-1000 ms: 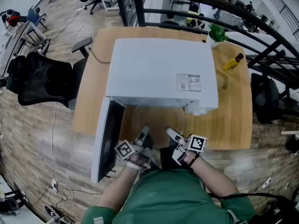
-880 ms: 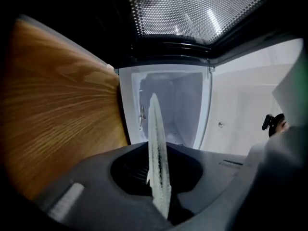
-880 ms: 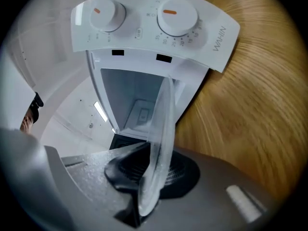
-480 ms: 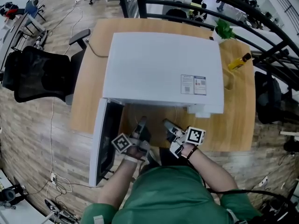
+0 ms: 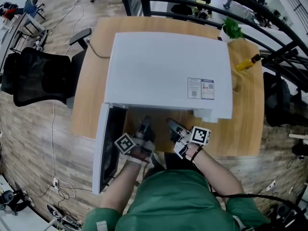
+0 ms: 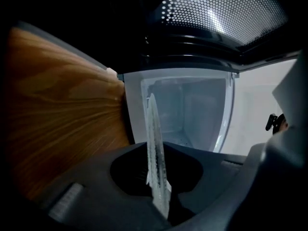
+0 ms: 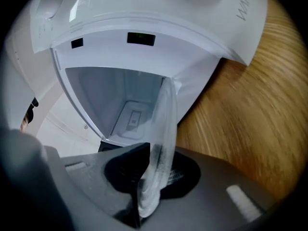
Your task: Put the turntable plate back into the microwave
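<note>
Forward toward the open microwave (image 5: pixel 168 71) went the turntable plate (image 6: pixel 156 167) (held level, edge-on); left tool (image 5: pixel 144 128) and right tool (image 5: pixel 172 126), jaws barely apart, each pinched its rim.

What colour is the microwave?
The microwave is white; the head view shows it best.

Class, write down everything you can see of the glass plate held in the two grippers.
The plate is clear glass with a thicker, rounded rim, seen edge-on in both gripper views. The left gripper and right gripper each pinch its near rim, side by side. It looks roughly parallel to the tabletop, its far edge aimed at the open microwave cavity. The head view barely shows it.
</note>
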Demonstrator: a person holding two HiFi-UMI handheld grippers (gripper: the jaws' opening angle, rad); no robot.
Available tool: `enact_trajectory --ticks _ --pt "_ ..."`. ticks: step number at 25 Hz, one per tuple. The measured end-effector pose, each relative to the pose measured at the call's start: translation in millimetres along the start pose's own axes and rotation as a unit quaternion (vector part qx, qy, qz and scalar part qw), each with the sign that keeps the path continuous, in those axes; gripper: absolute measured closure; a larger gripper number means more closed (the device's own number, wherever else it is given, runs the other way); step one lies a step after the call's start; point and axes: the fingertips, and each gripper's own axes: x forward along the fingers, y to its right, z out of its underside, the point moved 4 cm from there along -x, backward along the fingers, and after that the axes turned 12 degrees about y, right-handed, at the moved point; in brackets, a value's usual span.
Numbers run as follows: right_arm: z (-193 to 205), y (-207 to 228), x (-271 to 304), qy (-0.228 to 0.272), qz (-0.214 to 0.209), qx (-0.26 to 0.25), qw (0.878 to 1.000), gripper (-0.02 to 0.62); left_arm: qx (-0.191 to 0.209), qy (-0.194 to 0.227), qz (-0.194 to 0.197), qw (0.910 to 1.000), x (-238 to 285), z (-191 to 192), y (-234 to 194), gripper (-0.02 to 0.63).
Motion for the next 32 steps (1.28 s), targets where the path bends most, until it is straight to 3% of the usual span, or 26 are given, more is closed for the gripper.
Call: enact_trajectory --ticks 3,10,15,19,23,25,32 --pt "-5 2 6 0.001 0.003 -0.007 1.000 0.529 0.000 0.006 -0.003 1.0000 8 -1 1 0.571" --pt "-9 -6 14 0.010 -0.002 -0.007 1.000 0.432 -0.021 0.023 -0.017 0.9994 12 -4 -4 0.569" --pt "19 -10 2 -0.010 0.007 0.003 1.000 0.425 -0.043 0.041 -0.017 0.9981 20 -3 -2 0.568" --pt "39 -15 -5 -0.014 0.012 0.022 1.000 0.425 -0.033 0.046 -0.025 0.9981 25 -6 -5 0.568" --pt "38 -4 -5 -0.002 0.054 0.023 0.998 0.441 -0.001 0.039 -0.051 0.9980 24 -8 -16 0.563" --pt "34 1 -3 0.012 0.059 0.044 0.997 0.532 0.007 0.030 -0.054 0.9981 23 -6 -16 0.561" --pt "27 5 -5 0.045 0.052 0.068 0.995 0.541 0.045 -0.021 -0.050 0.9975 14 3 -10 0.532"
